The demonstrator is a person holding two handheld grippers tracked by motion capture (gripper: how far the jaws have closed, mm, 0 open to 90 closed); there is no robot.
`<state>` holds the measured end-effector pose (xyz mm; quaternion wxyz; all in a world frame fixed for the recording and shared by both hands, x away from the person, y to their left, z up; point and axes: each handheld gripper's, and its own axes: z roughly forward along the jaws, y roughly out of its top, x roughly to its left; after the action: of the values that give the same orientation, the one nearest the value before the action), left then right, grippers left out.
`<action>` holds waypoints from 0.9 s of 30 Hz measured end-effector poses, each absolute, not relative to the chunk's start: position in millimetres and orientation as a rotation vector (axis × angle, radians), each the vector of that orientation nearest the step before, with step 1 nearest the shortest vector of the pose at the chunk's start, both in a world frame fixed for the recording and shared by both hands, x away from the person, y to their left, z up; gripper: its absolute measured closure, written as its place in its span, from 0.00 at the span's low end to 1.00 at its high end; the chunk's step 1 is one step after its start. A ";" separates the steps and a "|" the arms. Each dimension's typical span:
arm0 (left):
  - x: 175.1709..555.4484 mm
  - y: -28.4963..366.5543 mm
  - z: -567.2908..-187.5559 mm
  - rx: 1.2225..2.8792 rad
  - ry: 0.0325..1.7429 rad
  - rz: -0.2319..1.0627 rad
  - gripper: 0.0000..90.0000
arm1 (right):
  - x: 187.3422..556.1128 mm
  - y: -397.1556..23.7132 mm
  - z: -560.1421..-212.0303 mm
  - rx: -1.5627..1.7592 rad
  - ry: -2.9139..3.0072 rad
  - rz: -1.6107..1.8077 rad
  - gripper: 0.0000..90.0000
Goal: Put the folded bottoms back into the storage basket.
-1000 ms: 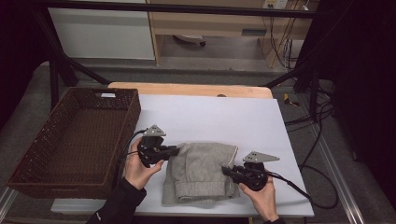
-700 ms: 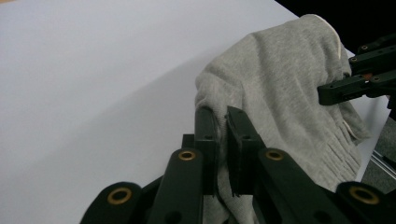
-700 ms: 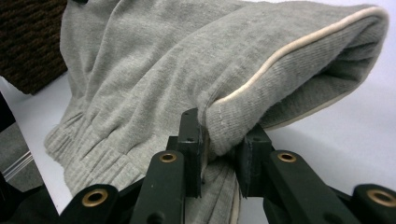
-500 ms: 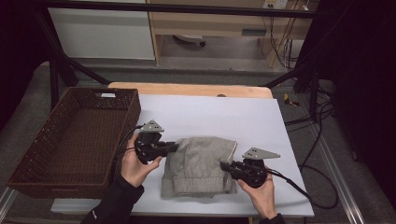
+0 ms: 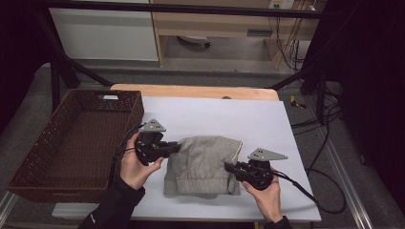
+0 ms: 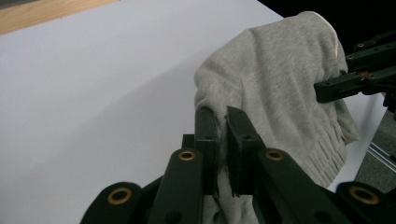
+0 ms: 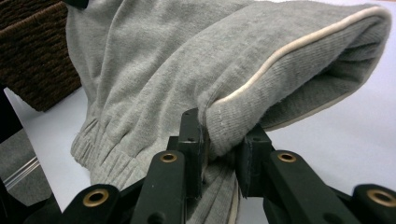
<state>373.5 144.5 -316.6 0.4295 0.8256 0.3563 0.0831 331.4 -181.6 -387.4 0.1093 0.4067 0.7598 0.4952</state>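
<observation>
A folded grey knit garment (image 5: 203, 164) with a ribbed hem hangs between both grippers above the white table sheet (image 5: 215, 117). My left gripper (image 5: 175, 147) is shut on the garment's left edge; in the left gripper view its jaws pinch a thin fold of the grey garment (image 6: 280, 88), with my left gripper (image 6: 222, 122) near the middle of the frame. My right gripper (image 5: 229, 167) is shut on the right edge, where the right gripper view shows thick folded grey garment (image 7: 187, 70) with a pale trim clamped in my right gripper (image 7: 223, 135). The hem droops toward the table's front.
A dark brown wicker basket (image 5: 33, 157) stands to the left of the table sheet, seemingly with nothing inside. A wooden table edge (image 5: 191, 90) runs along the back. Cables trail on the floor at the right. The far half of the sheet is bare.
Both grippers have lifted the garment's sides, the left one more. The garment has bunched up between them and its top now arches off the sheet.
</observation>
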 end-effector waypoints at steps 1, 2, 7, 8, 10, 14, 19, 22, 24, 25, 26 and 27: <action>373.6 145.0 -315.6 2.063 0.887 0.209 0.93 | 331.5 -181.1 -386.6 1.194 2.235 1.454 0.83; 373.4 145.5 -314.5 2.062 0.887 0.210 0.93 | 331.5 -180.5 -386.0 1.192 2.232 1.457 0.83; 373.0 149.9 -308.9 2.061 0.882 0.218 0.93 | 332.0 -177.2 -382.5 1.179 2.230 1.465 0.83; 372.6 150.9 -308.1 2.060 0.883 0.217 0.93 | 331.9 -176.2 -381.7 1.177 2.231 1.465 0.83; 371.9 153.4 -306.3 2.061 0.884 0.219 0.93 | 332.0 -174.4 -380.7 1.172 2.231 1.472 0.83; 370.7 159.1 -302.2 2.061 0.888 0.222 0.93 | 332.4 -170.9 -378.5 1.160 2.232 1.477 0.83; 369.1 166.3 -295.6 2.065 0.893 0.233 0.93 | 333.1 -163.8 -374.6 1.141 2.233 1.487 0.83; 368.0 170.4 -291.9 2.066 0.893 0.237 0.93 | 333.8 -159.5 -373.3 1.128 2.237 1.491 0.83; 367.4 173.2 -289.9 2.069 0.895 0.241 0.93 | 334.0 -156.7 -372.1 1.125 2.235 1.496 0.83; 367.1 174.7 -289.1 2.067 0.896 0.244 0.93 | 334.0 -155.6 -371.3 1.122 2.237 1.494 0.83; 366.8 176.1 -288.1 2.068 0.898 0.245 0.93 | 334.1 -154.3 -370.6 1.116 2.237 1.497 0.83; 366.5 177.4 -287.2 2.066 0.899 0.246 0.93 | 334.1 -152.8 -369.9 1.114 2.234 1.500 0.83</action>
<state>366.5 177.4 -287.2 0.4237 0.8257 0.3593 0.0984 334.1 -152.8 -369.9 0.1143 0.3801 0.7620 0.5117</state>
